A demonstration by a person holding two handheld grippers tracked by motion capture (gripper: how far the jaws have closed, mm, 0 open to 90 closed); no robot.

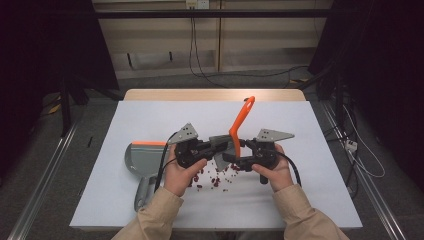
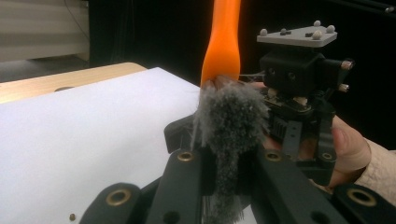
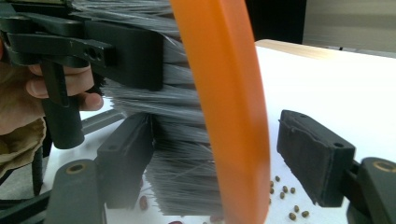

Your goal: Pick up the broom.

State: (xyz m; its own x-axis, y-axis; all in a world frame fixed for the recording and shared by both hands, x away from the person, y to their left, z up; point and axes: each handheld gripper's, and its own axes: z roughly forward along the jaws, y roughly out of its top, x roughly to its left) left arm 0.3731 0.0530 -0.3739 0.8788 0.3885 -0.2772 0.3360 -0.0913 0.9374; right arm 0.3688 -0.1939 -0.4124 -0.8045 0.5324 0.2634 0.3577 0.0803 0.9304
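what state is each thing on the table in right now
brush: off the table, handle up, bristles clamped
left hand-held gripper: shut on the bristles
right hand-held gripper: open, jaws either side of the orange handle, right pad clear of it
dustpan: flat on the table, left of the hands, untouched
beans: scattered loose on the table under the grippers

One orange-handled brush (image 1: 239, 127) stands between the two grippers, one grey dustpan (image 1: 141, 159) lies just left of the left gripper (image 1: 212, 148), and many beans (image 1: 216, 180), too small to count, lie scattered beneath both.
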